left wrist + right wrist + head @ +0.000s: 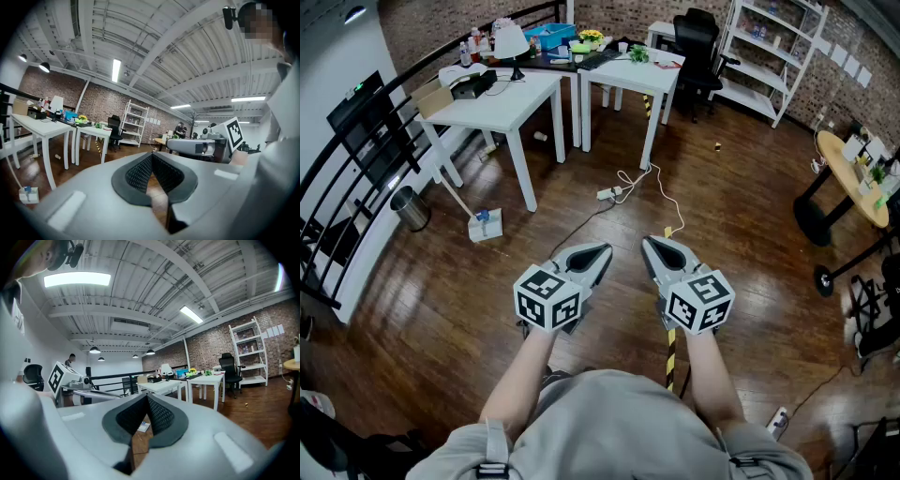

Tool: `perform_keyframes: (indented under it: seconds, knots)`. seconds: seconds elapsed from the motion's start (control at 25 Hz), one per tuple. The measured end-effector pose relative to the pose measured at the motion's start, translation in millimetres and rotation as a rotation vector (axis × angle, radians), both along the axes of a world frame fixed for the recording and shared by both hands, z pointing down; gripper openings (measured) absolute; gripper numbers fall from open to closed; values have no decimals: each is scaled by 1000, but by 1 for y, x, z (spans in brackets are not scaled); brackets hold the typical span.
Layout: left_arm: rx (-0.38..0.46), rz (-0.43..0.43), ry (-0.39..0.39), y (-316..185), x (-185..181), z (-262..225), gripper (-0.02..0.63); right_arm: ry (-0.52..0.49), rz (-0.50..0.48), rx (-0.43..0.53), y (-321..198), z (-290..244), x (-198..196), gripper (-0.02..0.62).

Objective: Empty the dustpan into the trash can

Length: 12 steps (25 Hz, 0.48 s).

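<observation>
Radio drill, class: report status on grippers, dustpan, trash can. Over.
Left gripper and right gripper shut, empty. Dustpan on floor beside white table, untouched; trash can close by. Cable and power strip on floor ahead.

You're in an open loft office/lab: brick walls, wood floor, white tabletops w/ clutter, black office chair, white shelf unit, strip lights under ribbed metal ceiling.
</observation>
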<state>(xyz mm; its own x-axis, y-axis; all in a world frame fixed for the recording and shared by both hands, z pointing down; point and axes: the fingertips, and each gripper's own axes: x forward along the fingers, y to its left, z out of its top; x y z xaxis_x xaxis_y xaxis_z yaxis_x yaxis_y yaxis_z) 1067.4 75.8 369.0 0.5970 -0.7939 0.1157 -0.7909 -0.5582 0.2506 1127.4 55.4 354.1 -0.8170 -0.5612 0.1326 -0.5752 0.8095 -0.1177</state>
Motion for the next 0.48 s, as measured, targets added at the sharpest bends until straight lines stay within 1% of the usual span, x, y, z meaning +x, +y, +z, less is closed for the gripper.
perform_keyframes:
  seconds: [0.2, 0.48]
  knots:
    - [-13, -74, -5, 6, -28, 6, 6, -5, -69, -7, 2, 4, -28, 0]
    - [-37, -260, -10, 28, -104, 15, 6, -17, -244, -26, 13, 12, -104, 0]
